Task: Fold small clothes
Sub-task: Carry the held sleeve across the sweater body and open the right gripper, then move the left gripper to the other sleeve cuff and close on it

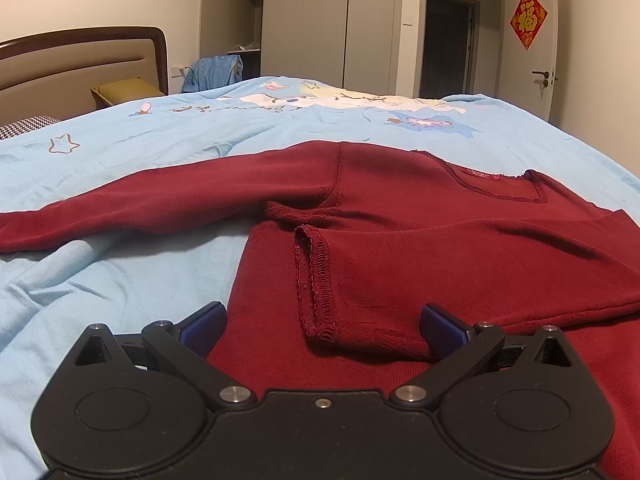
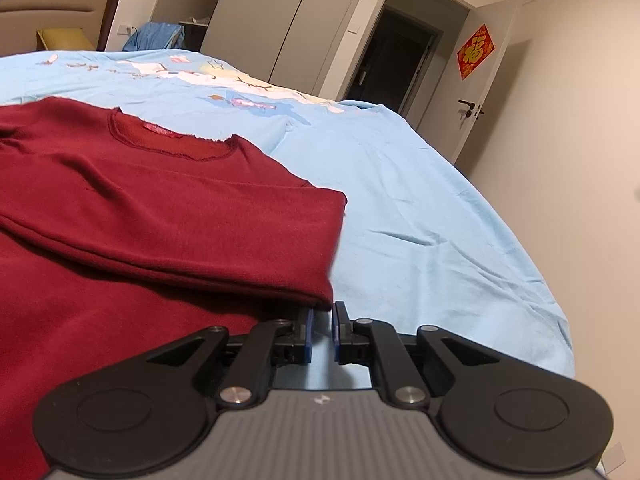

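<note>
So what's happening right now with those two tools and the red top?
Left tool open, over folded-in sleeve cuff. Right tool nearly shut, empty, at red top edge. Other sleeve still spread on blue sheet. Nothing in the way.

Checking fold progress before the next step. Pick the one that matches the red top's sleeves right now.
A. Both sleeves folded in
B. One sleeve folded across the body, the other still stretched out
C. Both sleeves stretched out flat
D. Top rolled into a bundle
B: in the left wrist view one sleeve's cuff lies across the red top, while the other sleeve stretches out over the blue bed cover.
</note>
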The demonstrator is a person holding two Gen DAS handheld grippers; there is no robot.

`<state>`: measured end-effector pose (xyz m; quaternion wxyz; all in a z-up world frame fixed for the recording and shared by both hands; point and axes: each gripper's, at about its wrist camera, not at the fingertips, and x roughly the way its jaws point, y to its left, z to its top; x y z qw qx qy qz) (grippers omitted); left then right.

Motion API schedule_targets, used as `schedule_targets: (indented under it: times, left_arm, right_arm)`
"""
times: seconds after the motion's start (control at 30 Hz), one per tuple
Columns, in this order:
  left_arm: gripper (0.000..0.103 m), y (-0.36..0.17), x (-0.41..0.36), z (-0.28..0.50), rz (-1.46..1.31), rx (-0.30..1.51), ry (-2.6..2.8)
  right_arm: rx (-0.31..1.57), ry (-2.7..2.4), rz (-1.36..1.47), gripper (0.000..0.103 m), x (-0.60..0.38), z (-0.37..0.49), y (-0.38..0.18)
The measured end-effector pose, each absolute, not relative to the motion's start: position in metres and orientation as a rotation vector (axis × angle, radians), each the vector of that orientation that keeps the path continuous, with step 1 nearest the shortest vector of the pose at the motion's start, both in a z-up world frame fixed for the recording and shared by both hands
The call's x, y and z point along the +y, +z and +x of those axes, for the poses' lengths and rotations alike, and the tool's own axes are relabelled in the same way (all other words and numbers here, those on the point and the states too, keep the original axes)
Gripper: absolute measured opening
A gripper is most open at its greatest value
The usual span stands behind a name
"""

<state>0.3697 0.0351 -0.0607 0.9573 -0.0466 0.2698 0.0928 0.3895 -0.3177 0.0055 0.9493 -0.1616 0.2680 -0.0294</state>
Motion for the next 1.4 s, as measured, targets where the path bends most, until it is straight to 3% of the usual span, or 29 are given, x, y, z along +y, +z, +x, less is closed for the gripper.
schedule_targets:
  times: [0.03,0.1,0.23,0.3,0.4,0.57,1.03,1.17,1.23,1.3,1.4]
  left_arm:
    - [0.103,-0.061,0.035,0.370,-0.099,0.546,0.187]
    - [0.103,-0.060,0.037,0.368,-0.112,0.537,0.184]
    - [0.102,-0.047,0.045,0.356,-0.154,0.490,0.226]
    - [0.102,-0.036,0.053,0.349,-0.171,0.465,0.207]
    - [0.102,-0.019,0.070,0.340,-0.188,0.459,0.222]
    - [0.102,-0.004,0.129,0.324,-0.249,0.501,0.338]
    - [0.102,-0.011,0.322,0.290,-0.670,0.485,0.622]
    - [0.089,-0.014,0.331,0.296,-0.706,0.423,0.727]
    - [0.072,-0.013,0.333,0.300,-0.712,0.410,0.781]
    - [0.039,-0.016,0.338,0.303,-0.743,0.396,0.815]
    - [0.012,-0.020,0.344,0.297,-0.791,0.349,0.808]
  right_arm:
    - [0.543,-0.055,-0.323,0.012,-0.319,0.385,0.008]
    - [0.535,-0.041,-0.308,0.034,-0.319,0.376,0.013]
    - [0.503,0.029,-0.262,0.057,-0.311,0.352,0.028]
    - [0.484,0.088,-0.233,0.076,-0.303,0.340,0.035]
    - [0.472,0.189,-0.162,0.091,-0.289,0.328,0.042]
    - [0.480,0.347,-0.061,0.102,-0.258,0.315,0.041]
    - [0.513,0.453,-0.148,0.103,-0.216,0.297,-0.003]
    - [0.512,0.459,-0.134,0.103,-0.219,0.298,-0.006]
    - [0.513,0.460,-0.134,0.103,-0.219,0.299,-0.007]
    - [0.514,0.462,-0.131,0.103,-0.220,0.299,-0.007]
    - [0.516,0.464,-0.125,0.103,-0.220,0.300,-0.009]
